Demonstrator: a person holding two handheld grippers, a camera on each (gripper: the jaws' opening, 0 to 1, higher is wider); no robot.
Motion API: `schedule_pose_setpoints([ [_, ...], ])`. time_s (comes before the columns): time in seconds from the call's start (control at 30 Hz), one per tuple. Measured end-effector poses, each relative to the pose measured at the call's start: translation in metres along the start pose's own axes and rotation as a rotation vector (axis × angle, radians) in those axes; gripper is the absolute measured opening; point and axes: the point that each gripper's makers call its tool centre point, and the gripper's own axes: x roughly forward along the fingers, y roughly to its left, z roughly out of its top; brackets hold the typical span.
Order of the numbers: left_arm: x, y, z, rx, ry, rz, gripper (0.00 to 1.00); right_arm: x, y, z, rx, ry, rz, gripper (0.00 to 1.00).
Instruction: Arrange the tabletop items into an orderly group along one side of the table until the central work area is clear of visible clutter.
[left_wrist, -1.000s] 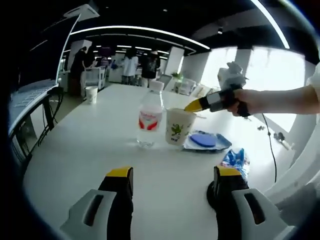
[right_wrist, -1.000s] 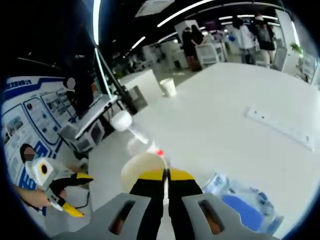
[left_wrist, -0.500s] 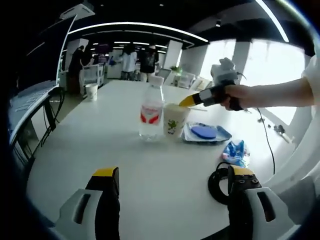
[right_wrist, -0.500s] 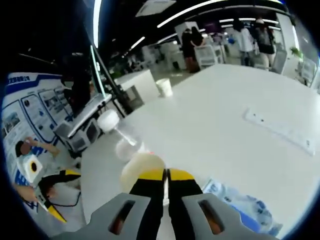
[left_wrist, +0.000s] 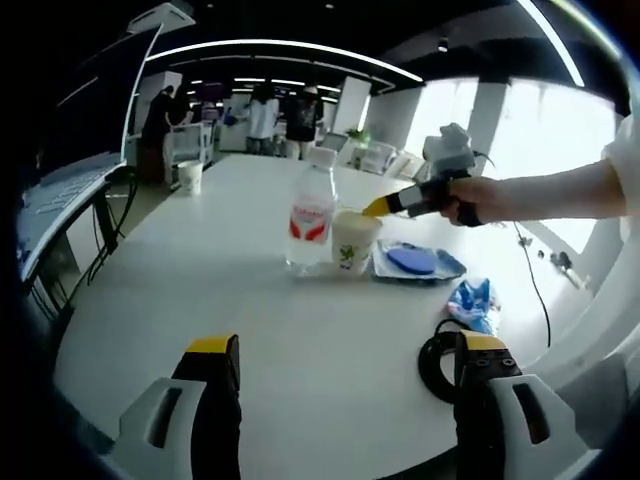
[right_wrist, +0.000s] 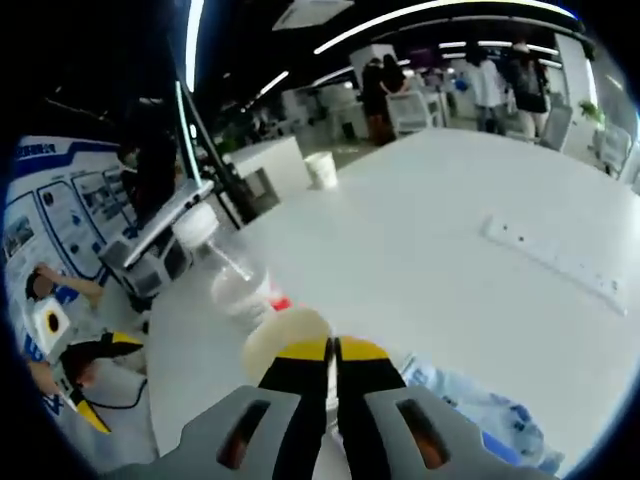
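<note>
Nearest, the left tool (left_wrist: 338, 362) hovers with jaws spread over the table's (left_wrist: 200, 290) near edge, beside a black cable coil (left_wrist: 436, 360). Farther on, the right tool (right_wrist: 332, 352), pinching the paper cup's (left_wrist: 353, 240) rim, has carried it slightly away, beside the water bottle (left_wrist: 310, 211); grouping continues.

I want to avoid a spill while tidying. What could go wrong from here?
The right gripper is shut on the rim of the paper cup, which stands very close to the water bottle. Dragging the cup could knock the bottle over. A thin rim pinch may also crumple or tip the cup toward the blue packet.
</note>
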Motion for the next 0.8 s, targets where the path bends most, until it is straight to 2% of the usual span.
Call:
schedule_pose_setpoints([
  [0.1, -0.0028, 0.0022, -0.0005, -0.012, -0.004, 0.007, 0.83, 0.0025, -0.0023, -0.0028, -0.023, 0.003, -0.011, 0.00],
  [0.23, -0.0028, 0.0046, 0.0043, -0.024, -0.025, 0.017, 0.83, 0.0026, -0.0035, -0.0023, -0.004, -0.011, -0.011, 0.00],
  [0.3, -0.0025, 0.0042, 0.0058, -0.026, -0.031, 0.016, 0.83, 0.0025, -0.0048, -0.0022, -0.028, -0.011, -0.017, 0.00],
  [0.4, -0.0025, 0.0040, 0.0033, -0.032, -0.025, 0.013, 0.83, 0.0018, -0.0067, 0.0001, -0.047, -0.021, -0.020, 0.00],
  [0.53, -0.0030, 0.0034, 0.0028, -0.035, -0.027, 0.012, 0.83, 0.0007, -0.0055, 0.0037, -0.028, -0.036, -0.010, 0.00],
  [0.8, -0.0045, 0.0061, 0.0031, -0.059, -0.034, 0.018, 0.83, 0.0018, -0.0064, -0.0023, -0.052, -0.024, -0.021, 0.00],
])
